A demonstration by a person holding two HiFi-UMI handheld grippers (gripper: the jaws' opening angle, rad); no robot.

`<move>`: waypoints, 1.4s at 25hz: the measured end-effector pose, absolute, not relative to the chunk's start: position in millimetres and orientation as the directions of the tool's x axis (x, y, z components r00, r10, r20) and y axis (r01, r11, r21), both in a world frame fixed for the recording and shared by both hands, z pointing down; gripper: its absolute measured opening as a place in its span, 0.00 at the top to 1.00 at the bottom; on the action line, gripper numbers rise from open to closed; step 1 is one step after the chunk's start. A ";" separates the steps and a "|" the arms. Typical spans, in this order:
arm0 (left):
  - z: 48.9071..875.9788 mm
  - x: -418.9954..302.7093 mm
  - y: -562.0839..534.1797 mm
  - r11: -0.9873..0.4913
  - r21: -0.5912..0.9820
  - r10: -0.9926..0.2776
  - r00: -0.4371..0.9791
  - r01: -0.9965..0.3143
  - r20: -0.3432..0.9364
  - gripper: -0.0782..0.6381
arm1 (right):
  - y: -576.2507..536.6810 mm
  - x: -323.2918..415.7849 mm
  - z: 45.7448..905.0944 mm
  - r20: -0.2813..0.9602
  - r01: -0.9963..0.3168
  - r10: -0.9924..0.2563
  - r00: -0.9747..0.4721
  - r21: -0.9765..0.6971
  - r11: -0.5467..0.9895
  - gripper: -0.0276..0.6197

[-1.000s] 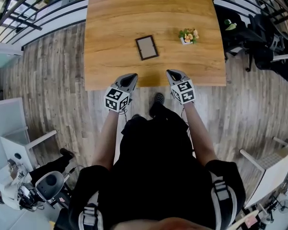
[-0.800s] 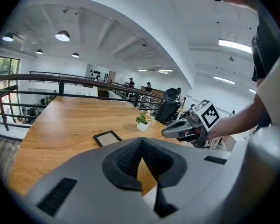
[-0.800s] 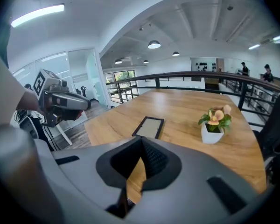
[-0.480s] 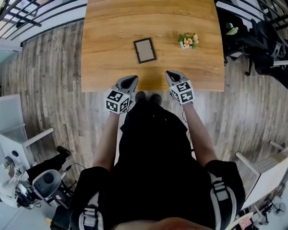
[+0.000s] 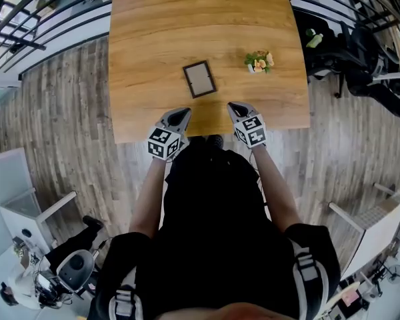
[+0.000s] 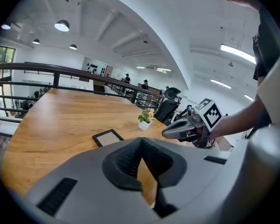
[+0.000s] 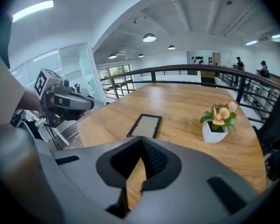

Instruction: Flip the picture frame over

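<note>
A small dark-framed picture frame (image 5: pixel 199 79) lies flat on the wooden table (image 5: pixel 160 25), a little in from its near edge; it also shows as the frame (image 6: pixel 108 137) in the left gripper view and the frame (image 7: pixel 145 125) in the right gripper view. My left gripper (image 5: pixel 182 115) hovers over the table's near edge, below and left of the frame, shut and empty. My right gripper (image 5: pixel 234 107) sits to the frame's lower right, also shut with nothing in it. Both are apart from the frame.
A small white pot with flowers (image 5: pixel 259 61) stands right of the frame. Dark railings (image 5: pixel 40 19) run along the left and far side. Office chairs (image 5: pixel 360 59) crowd the right side of the table. White furniture (image 5: pixel 33 212) stands on the floor at left.
Both grippers have crept forward over the table's near edge toward the frame. The frame has not moved on the table.
</note>
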State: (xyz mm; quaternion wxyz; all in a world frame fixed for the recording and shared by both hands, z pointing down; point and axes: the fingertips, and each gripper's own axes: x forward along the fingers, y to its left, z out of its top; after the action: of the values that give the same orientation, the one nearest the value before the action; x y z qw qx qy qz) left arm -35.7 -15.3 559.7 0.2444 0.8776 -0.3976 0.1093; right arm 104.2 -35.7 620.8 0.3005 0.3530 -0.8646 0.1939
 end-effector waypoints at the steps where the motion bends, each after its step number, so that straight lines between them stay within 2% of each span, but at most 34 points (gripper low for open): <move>1: 560.2 -38.4 -20.3 -0.574 0.339 -0.638 0.667 -0.745 0.386 0.86 | -41.2 101.3 620.7 0.658 -0.732 -0.500 -0.564 -0.117 0.671 0.95; 9: 567.0 -64.5 -40.2 -0.632 0.325 -0.577 0.707 -0.703 0.409 0.86 | -74.1 69.8 628.5 0.663 -0.761 -0.542 -0.516 -0.064 0.646 0.95; 16: 572.8 -79.8 -48.4 -0.626 0.327 -0.576 0.702 -0.708 0.419 0.86 | -89.1 52.1 644.2 0.684 -0.759 -0.532 -0.500 -0.050 0.649 0.95; 27: 589.5 -66.8 -61.4 -0.627 0.347 -0.545 0.710 -0.698 0.446 0.86 | -110.3 60.0 670.5 0.707 -0.759 -0.511 -0.488 -0.055 0.649 0.94; 35: 607.5 -65.5 -67.8 -0.595 0.377 -0.524 0.699 -0.709 0.487 0.86 | -123.0 55.3 703.4 0.730 -0.780 -0.491 -0.475 -0.091 0.619 0.86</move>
State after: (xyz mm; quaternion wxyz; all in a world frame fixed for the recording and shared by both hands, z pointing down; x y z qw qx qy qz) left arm -65.5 -67.8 607.5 0.2810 0.8777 -0.3513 0.1649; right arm 55.3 -123.0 703.4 0.3416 0.3819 -0.8324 0.2113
